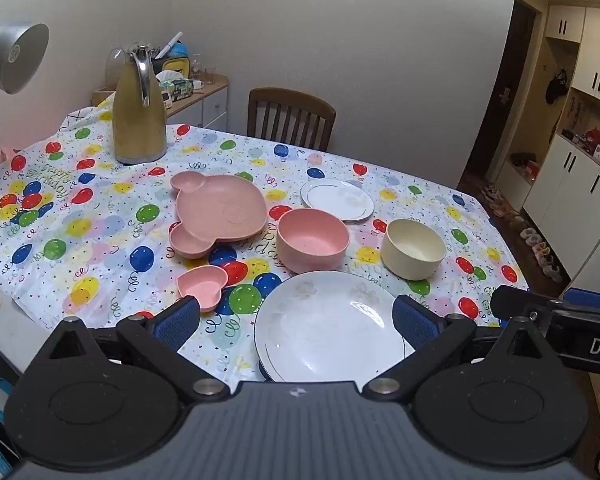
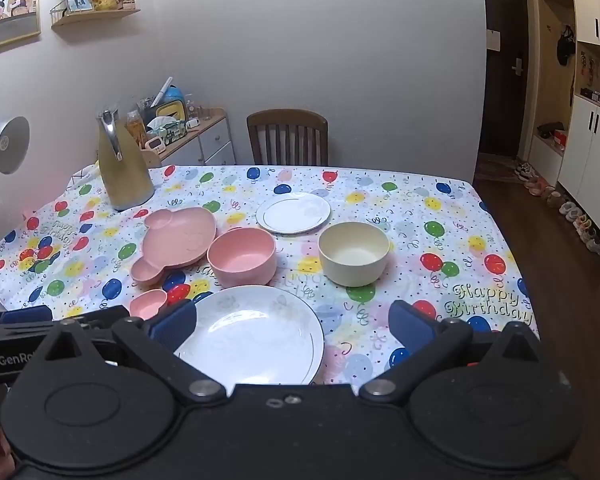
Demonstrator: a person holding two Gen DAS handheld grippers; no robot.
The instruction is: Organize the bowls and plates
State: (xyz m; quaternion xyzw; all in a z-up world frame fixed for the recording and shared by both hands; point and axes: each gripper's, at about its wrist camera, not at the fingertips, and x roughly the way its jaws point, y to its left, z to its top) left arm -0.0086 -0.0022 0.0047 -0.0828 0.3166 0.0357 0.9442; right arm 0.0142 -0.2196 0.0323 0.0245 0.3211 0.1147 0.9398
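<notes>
Both tools are hovering side by side, angled down at the table. The left gripper (image 1: pixel 296 322) is holding its fingers wide apart with nothing between them; the right gripper (image 2: pixel 293 326) is doing the same. The large white plate (image 1: pixel 328 326) is lying nearest, its near edge hidden by the gripper body. Beyond it the heart dish (image 1: pixel 202 286), pink bowl (image 1: pixel 313 245) and cream bowl (image 1: pixel 413 248) are sitting empty. Farther off, the pink divided plate (image 1: pixel 220 214) and small white plate (image 1: pixel 337 199) are lying bare, the thermos jug (image 1: pixel 139 114) standing behind.
</notes>
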